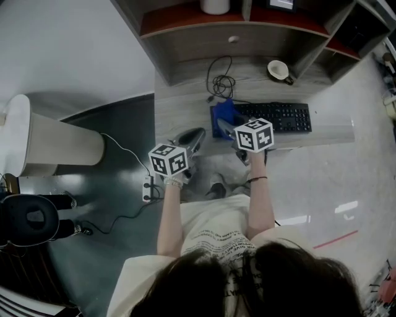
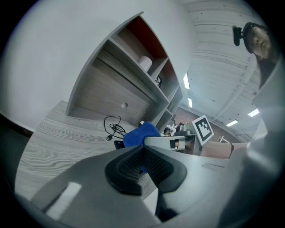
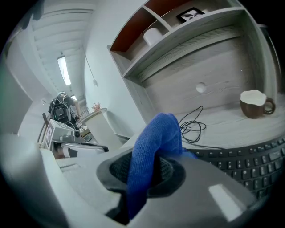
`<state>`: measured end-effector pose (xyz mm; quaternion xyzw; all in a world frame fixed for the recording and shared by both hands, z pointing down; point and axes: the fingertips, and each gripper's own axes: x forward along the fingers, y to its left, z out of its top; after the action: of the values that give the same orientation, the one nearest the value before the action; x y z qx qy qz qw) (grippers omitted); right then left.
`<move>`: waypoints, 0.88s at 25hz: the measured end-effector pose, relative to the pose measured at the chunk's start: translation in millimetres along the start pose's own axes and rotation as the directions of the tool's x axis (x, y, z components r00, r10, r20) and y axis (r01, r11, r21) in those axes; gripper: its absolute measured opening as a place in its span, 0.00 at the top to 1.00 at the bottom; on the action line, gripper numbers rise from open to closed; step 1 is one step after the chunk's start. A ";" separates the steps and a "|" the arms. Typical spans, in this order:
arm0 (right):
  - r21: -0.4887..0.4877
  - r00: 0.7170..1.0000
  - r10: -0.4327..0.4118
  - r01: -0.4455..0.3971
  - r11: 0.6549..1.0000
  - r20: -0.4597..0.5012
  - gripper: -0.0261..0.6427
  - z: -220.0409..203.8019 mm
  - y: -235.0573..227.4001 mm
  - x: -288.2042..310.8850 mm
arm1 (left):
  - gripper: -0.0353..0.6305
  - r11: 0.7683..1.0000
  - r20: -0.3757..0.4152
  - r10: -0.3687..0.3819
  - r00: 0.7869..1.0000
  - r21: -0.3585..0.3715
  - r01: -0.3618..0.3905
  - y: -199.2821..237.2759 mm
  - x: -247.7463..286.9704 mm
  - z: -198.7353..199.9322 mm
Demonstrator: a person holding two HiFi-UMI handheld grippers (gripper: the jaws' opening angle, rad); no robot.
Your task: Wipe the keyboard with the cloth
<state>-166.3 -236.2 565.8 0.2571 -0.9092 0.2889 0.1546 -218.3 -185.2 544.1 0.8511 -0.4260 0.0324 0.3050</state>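
The keyboard (image 1: 278, 116) lies on the desk (image 1: 185, 111). At its left end our right gripper (image 1: 226, 128) pinches the blue cloth (image 3: 160, 133). Our left gripper (image 1: 193, 139) is pressed together, empty. Wiping looks about to start, so next we should press the cloth onto the keys and sweep rightward.

**Support surfaces, head view**

1. Desk (image 1: 185, 105): grey wood-grain top w/ hutch at rear.
   - Black kbd (image 1: 278, 117) lies flat near front edge, right of centre, parallel to that edge.
   - Blue cloth (image 1: 224, 113) at kbd's left end; contact w/ desk top cannot be told.
   - Black cable (image 1: 221, 80), loosely coiled, lies behind cloth and apart from kbd.
   - Brown mug (image 1: 278, 70), white inside, stands upright behind kbd near hutch's back panel.
2. Hutch shelf (image 1: 179, 15): red-brown surface.
   - White cylindrical item (image 1: 215, 5) stands on it.
   - Small framed picture (image 1: 281, 4) to the right, in next compartment.
3. Floor (image 1: 111, 204): dark section left of desk.
   - White power strip (image 1: 147, 187) w/ leads lies on it, just beside desk's front-left corner.
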 end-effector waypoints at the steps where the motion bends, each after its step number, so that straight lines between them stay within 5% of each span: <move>1: 0.000 1.000 0.003 -0.003 1.000 -0.001 0.87 -0.6 1.6 1.5 | 0.94 1.000 0.001 0.002 1.000 -0.001 -0.002 0.9 -1.4 -0.3; 22: -0.028 0.993 0.116 -0.115 0.993 0.032 0.87 3.5 39.1 -0.4 | 0.94 0.997 0.053 0.072 0.996 -0.001 -0.072 -4.2 -20.8 -2.2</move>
<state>-188.2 -210.8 545.5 0.2067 -0.9287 0.2811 0.1255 -227.9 -167.4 537.3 0.8360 -0.4642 0.0208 0.2919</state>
